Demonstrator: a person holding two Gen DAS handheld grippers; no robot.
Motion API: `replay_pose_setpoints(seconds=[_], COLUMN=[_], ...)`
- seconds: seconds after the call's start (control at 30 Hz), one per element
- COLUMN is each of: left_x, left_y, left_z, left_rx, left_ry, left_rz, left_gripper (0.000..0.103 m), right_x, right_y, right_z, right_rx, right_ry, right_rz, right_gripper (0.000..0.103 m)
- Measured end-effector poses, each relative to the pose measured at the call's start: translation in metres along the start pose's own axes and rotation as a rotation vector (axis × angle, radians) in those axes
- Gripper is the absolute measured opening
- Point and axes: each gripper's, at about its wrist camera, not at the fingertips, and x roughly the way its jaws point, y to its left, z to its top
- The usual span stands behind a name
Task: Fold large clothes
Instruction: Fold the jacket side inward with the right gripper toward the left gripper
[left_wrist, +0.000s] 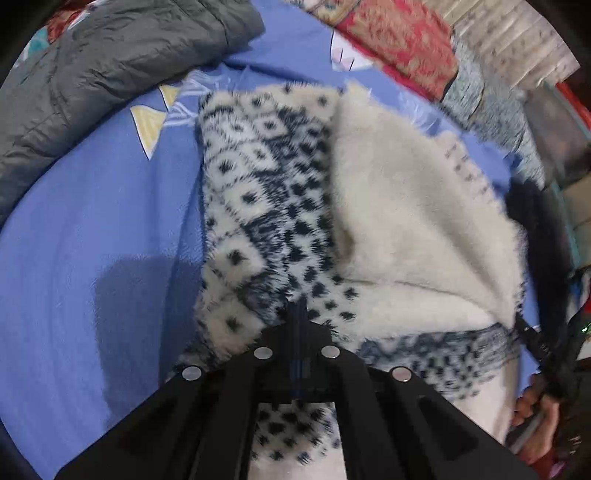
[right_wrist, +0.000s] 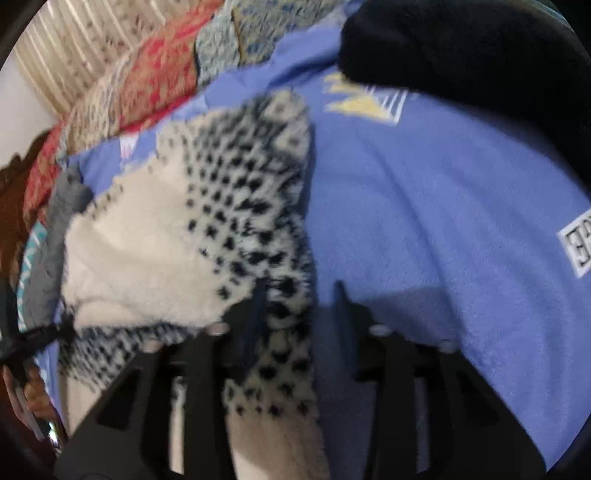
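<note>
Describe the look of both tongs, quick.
Left tongs: matte black, angular plates fanning out from two narrow blue-edged fingers, with four round silver studs across the top. Right tongs: same black build, blurred, thin dark fingers, pale studs. No cables or sleeves visible.

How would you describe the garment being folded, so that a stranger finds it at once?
Look at the blue bedsheet covering the bed. In its middle lies a fluffy cream sweater with dark diamond and dot patterns. The grey quilt and the dark garment nearby are plain and not fluffy.
</note>
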Motion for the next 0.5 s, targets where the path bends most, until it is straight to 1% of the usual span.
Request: replay_pose_setpoints(seconds=[0.03,0.1,0.13,0.2,0.23,0.27,0.3,0.33,0.37,0.43,0.47,0.5], left_x=[-0.007,-0.02,-0.024,-0.035,-0.04,-0.047,-0.053,-0.058,-0.064,-0.073,-0.076,-0.08], left_y=[0.0,-0.001,-0.003,-0.002,-0.002,0.0,0.003,0.006,0.012,0.022,0.027,0.033], left_z=[0.0,0.002,0.003,0.003,0.001,-0.002,-0.006,-0.011,-0.017,-0.032,-0.041,-0.051], left_rx=[0.001,0.018,0.026,0.03,0.027,0.021,0.016,0.013,0.011,0.017,0.021,0.022], left_ry=[-0.013,-0.035,-0.046,-0.077,-0.088,-0.106,-0.118,-0.126,-0.132,-0.129,-0.126,-0.121], left_rz=[-0.026,-0.068,-0.071,-0.074,-0.081,-0.096,-0.107,-0.114,-0.118,-0.11,-0.102,-0.093], left_gripper=[0.022,0.022,0.022,0.022,0.022,0.022,0.022,0.022,0.022,0.022,0.022,0.022], right_x=[-0.012,-0.044,-0.056,-0.072,-0.076,-0.077,-0.073,-0.067,-0.06,-0.033,-0.014,0.0], right_y=[-0.001,-0.001,0.006,0.038,0.065,0.097,0.121,0.153,0.182,0.247,0.273,0.289], right_z=[0.002,0.002,0.002,0.002,0.0,-0.004,-0.007,-0.015,-0.024,-0.049,-0.059,-0.065], right_rx=[0.02,0.041,0.011,-0.124,-0.224,-0.332,-0.409,-0.509,-0.6,-0.802,-0.887,-0.936], right_ry=[-0.049,-0.185,-0.228,-0.264,-0.267,-0.253,-0.233,-0.204,-0.18,-0.137,-0.114,-0.099], right_rz=[-0.028,-0.045,-0.037,0.008,0.058,0.122,0.165,0.209,0.238,0.254,0.241,0.221], right_gripper=[0.062,0.062,0.062,0.062,0.061,0.057,0.054,0.049,0.048,0.048,0.048,0.048])
